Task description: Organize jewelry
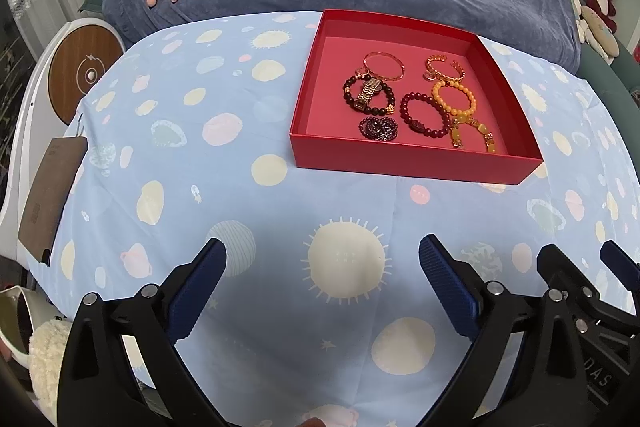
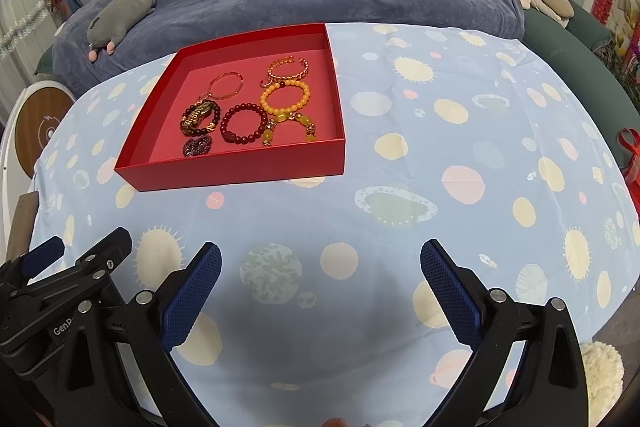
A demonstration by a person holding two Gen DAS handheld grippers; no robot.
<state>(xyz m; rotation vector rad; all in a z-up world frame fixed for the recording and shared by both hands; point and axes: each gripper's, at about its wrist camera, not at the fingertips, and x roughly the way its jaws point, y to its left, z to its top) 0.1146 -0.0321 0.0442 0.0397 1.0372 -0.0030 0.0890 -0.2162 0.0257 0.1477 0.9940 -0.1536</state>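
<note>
White letters "GenP", cut off by a jaw arm, are showing on the black body of the left gripper (image 2: 60,267) in the right wrist view. White letters "DAS" are showing on the black body of the right gripper (image 1: 580,267) in the left wrist view, low at the frame edge. Brown cardboard tag (image 1: 52,195) is carrying print too small to read.

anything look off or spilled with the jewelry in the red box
Nothing is spilled: every piece lies inside the red box, none on the cloth. One oddity: the gold watch lies across the dark bead bracelet, so those two overlap. Both tongs, left and right, are open and empty.
</note>
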